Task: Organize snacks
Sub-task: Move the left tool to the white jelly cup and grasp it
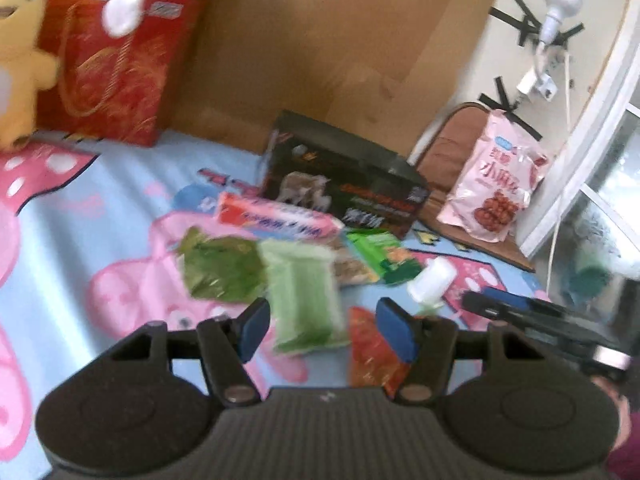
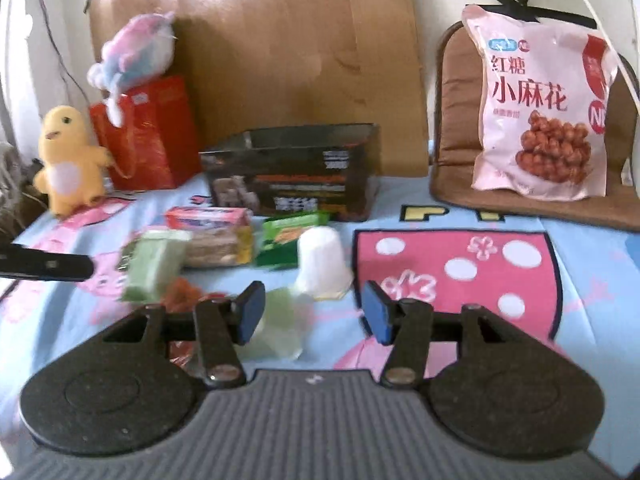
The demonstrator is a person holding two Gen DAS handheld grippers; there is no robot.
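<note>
Two sets of tongs are mine, both spread wide with nothing between the pads. Ahead of my left gripper (image 1: 324,330), the pale green packet (image 1: 302,296) lies between the fingers, its long axis running away from me, far end slightly left. An orange-red packet (image 1: 374,354) sits under the right pad; I cannot tell if they touch. Past them lie a dark green packet (image 1: 218,270), a pink-and-red pack (image 1: 276,218) pointing left to right, and the open black box (image 1: 344,184) farthest out. My right gripper (image 2: 312,312) hovers level over the blue cartoon sheet (image 2: 580,280), aimed at the white cup (image 2: 322,262) standing upside down just beyond its fingertips. Far right, the big pink snack bag (image 2: 540,104) leans upright on a brown cushion (image 2: 456,120).
</note>
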